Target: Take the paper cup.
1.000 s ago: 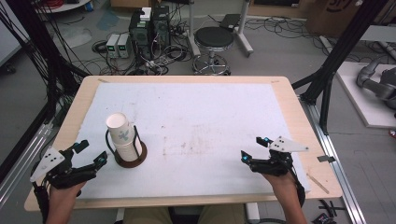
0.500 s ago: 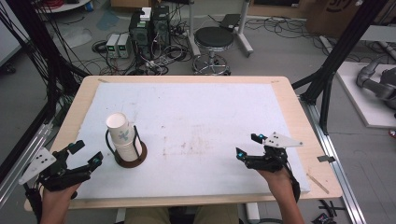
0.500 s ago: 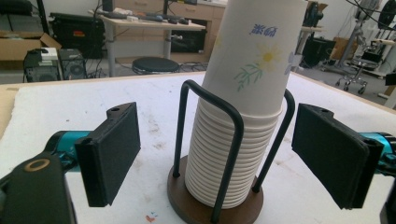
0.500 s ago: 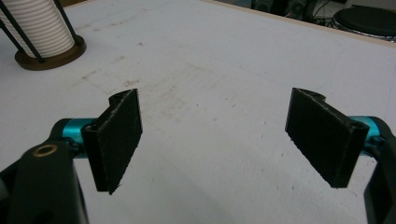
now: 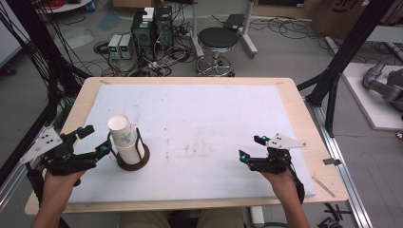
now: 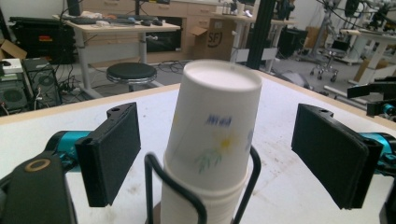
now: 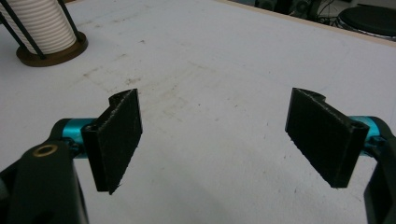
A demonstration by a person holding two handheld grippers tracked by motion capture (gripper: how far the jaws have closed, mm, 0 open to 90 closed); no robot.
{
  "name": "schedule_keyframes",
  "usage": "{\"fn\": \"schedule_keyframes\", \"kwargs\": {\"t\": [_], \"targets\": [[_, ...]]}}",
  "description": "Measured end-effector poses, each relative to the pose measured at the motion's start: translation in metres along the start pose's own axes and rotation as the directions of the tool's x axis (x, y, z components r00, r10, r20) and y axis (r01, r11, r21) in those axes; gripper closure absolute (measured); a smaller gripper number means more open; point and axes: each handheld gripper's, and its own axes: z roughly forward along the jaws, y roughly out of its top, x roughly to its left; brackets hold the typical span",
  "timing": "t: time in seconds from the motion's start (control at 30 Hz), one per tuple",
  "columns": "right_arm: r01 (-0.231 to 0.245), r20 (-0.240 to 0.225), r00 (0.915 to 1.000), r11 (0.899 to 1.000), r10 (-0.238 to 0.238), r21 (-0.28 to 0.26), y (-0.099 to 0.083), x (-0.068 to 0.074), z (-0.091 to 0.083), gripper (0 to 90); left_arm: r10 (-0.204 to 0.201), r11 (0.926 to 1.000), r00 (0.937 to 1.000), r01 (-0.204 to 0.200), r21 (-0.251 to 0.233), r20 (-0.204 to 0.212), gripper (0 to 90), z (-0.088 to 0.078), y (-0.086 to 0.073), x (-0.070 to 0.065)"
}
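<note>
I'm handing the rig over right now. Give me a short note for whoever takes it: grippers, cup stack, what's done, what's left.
Left gripper: open, jaws either side of the top paper cup, not touching it.
Right gripper: open, holding nothing, low over the white mat near the table's right side.
The cups sit upside down, stacked in a wire holder with a round brown base, at the mat's left.
Done: left gripper lined up on the top cup.
Left: probably close on it and lift it off the stack.

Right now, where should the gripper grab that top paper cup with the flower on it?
Grip the upside-down white paper cup across its bare sides, above the black wire holder. The open left gripper already straddles it from the person's side.
</note>
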Motion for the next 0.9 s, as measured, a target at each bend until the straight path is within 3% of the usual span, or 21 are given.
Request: {"fn": "schedule_keyframes", "kwargs": {"t": [0.27, 0.47, 0.6, 0.77, 0.9], "targets": [[0.022, -0.026, 0.9994, 1.000, -0.022, 0.008, 0.002, 0.006, 0.004, 18.9, 0.023, 0.9981, 0.9997, -0.023, 0.056, -0.002, 15.5, 0.025, 0.018, -0.004], [0.012, -0.037, 0.9992, 1.000, -0.012, 0.013, 0.002, 0.006, 0.002, 18.9, 0.041, 0.9934, 0.9990, -0.039, 0.108, -0.019, 17.4, 0.039, 0.017, -0.005], [0.023, -0.052, 0.9985, 0.999, -0.021, 0.040, 0.002, 0.002, 0.002, 19.1, 0.032, 0.9916, 0.9995, -0.032, 0.125, 0.001, 29.1, 0.045, 0.016, -0.004], [0.016, -0.028, 0.9995, 0.999, -0.015, 0.042, 0.002, -0.001, -0.003, 19.1, 0.030, 0.9907, 0.9995, -0.029, 0.133, -0.006, 33.2, 0.050, 0.017, -0.003], [0.006, -0.005, 1.0000, 1.000, -0.006, 0.029, 0.003, 0.000, -0.007, 19.1, 0.036, 0.9913, 0.9992, -0.038, 0.126, 0.020, 33.6, 0.049, 0.026, 0.001]]}}
